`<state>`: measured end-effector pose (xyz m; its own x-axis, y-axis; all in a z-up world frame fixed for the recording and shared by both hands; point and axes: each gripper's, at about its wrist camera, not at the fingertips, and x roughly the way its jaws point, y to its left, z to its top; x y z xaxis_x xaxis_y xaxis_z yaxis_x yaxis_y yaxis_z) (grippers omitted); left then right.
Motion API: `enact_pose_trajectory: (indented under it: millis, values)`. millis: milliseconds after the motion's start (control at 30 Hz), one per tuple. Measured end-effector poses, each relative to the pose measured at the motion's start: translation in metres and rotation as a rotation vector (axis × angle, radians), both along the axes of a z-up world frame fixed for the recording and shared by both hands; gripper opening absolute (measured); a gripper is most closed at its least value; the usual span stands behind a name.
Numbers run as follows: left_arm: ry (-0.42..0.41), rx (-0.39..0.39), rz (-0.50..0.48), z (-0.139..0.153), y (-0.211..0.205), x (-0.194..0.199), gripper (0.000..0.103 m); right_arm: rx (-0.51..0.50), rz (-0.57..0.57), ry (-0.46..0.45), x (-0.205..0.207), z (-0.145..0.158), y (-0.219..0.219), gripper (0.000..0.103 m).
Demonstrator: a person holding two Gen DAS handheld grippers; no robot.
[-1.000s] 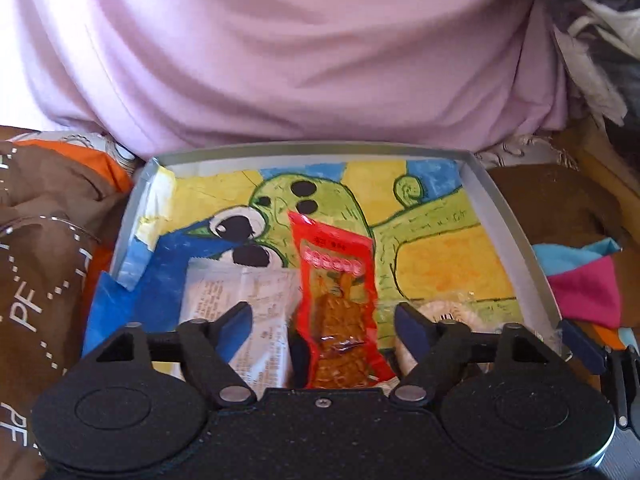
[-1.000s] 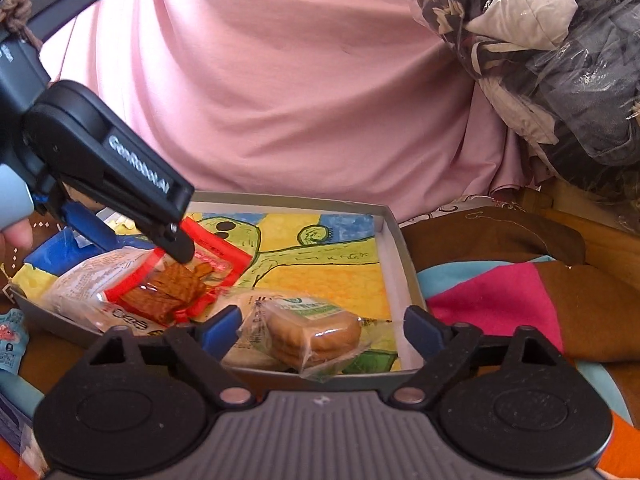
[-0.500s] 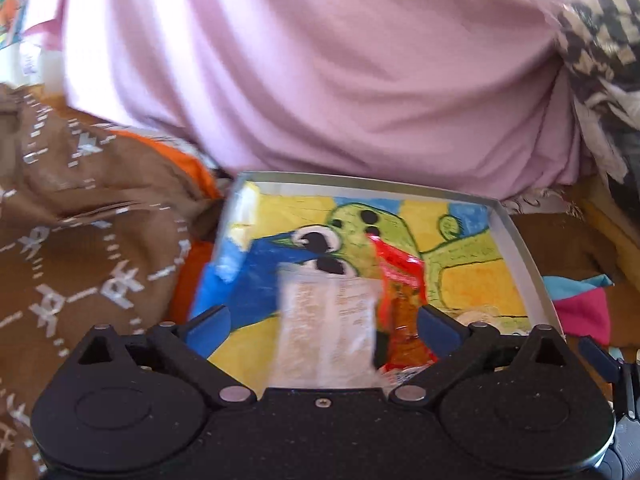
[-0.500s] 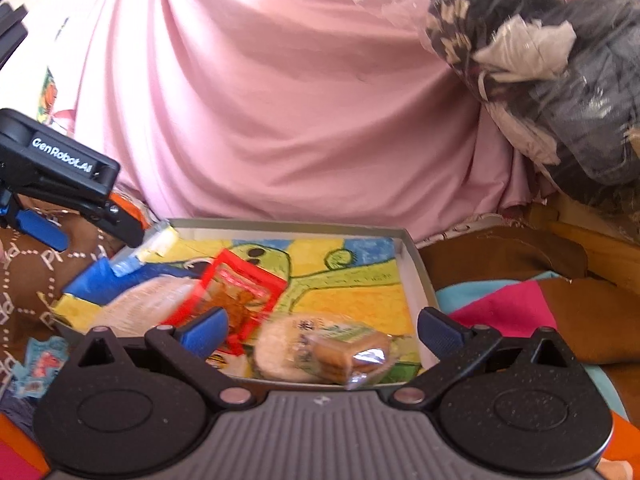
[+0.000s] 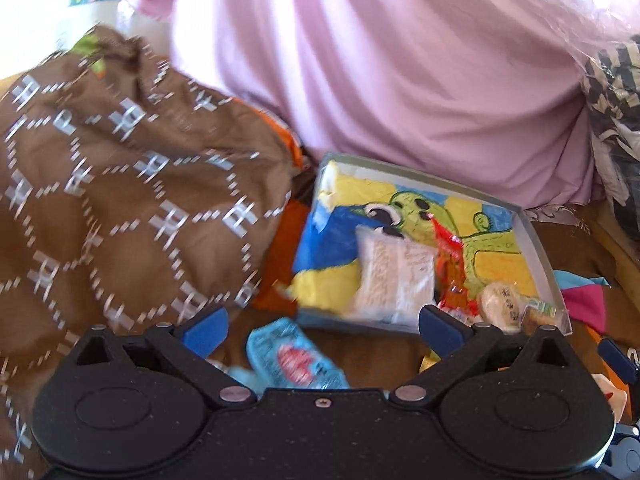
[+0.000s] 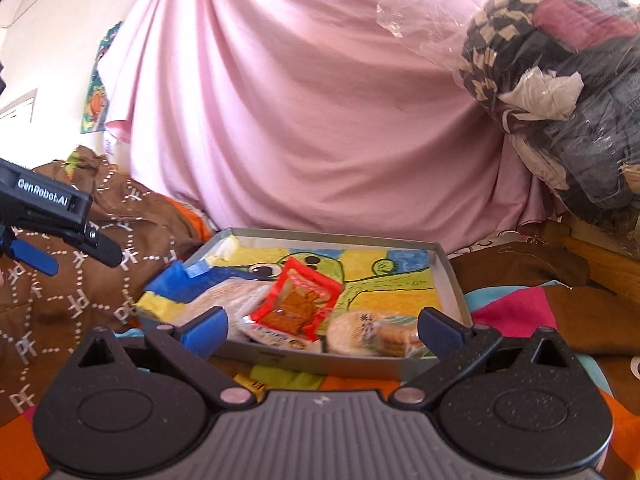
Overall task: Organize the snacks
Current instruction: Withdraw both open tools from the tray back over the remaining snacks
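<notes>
Just under the left gripper [image 5: 320,330], jaws wide and empty, lies a blue snack packet [image 5: 294,356] outside the tray [image 5: 540,248]; having pulled back from the tray, it likely collects this next. Right gripper [image 6: 322,330] is also spread, before the boxed red packet [image 6: 300,304].

Pink sheet [image 6: 312,120] fills a sunlit room's backdrop.
Left of it, white wall [image 6: 44,32] with a poster [image 6: 96,96]; right, bagged clothes [image 6: 560,92]; below, brown patterned bedding [image 5: 120,208].
</notes>
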<state>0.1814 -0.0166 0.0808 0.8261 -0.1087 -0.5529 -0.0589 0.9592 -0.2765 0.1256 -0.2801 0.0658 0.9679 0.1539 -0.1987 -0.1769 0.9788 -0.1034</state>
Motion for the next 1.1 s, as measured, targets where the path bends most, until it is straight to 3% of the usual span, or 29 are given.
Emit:
enact_pose_trajectory:
  millis: [267, 500, 633, 800, 1100]
  values:
    - [-0.004, 0.008, 0.017, -0.023, 0.017, -0.039, 0.102, -0.014, 0.036, 0.033, -0.035, -0.004, 0.015, 0.103]
    - [0.012, 0.088, -0.059, -0.046, 0.018, -0.068, 0.102, -0.03, 0.069, 0.168, -0.061, -0.023, 0.026, 0.103]
    - [0.016, 0.15, -0.139, -0.055, 0.013, -0.081, 0.102, -0.089, 0.1, 0.269, -0.067, -0.036, 0.034, 0.103]
    - [0.047, 0.204, -0.202, -0.063, 0.009, -0.088, 0.102, -0.138, 0.137, 0.353, -0.066, -0.049, 0.043, 0.103]
    - [0.137, 0.236, -0.264, -0.076, 0.01, -0.078, 0.102, -0.103, 0.164, 0.466, -0.055, -0.063, 0.043, 0.103]
